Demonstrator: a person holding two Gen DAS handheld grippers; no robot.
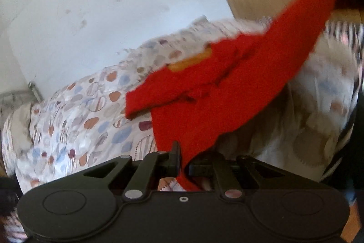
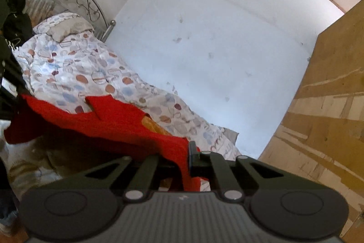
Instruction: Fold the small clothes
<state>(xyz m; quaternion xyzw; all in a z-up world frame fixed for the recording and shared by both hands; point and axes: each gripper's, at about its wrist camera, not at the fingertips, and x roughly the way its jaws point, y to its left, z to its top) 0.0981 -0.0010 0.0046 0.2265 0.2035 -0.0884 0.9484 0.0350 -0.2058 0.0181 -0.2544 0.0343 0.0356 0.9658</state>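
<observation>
tension is what this step needs: the red garment (image 1: 204,88) hangs stretched over the bed (image 1: 75,111), pinched at two edges. the left gripper (image 1: 183,162) is clenched on cloth at 6 o'clock of its view, and the fabric runs up toward 2 o'clock. the right gripper (image 2: 188,158) is likewise clamped on a red edge, the cloth trailing off toward 9 o'clock. an orange patch (image 2: 154,126) shows near the middle. my judgement: keep both grips firm, draw the hands apart until the sag goes, then lay it flat on the quilt before making any crease.
</observation>
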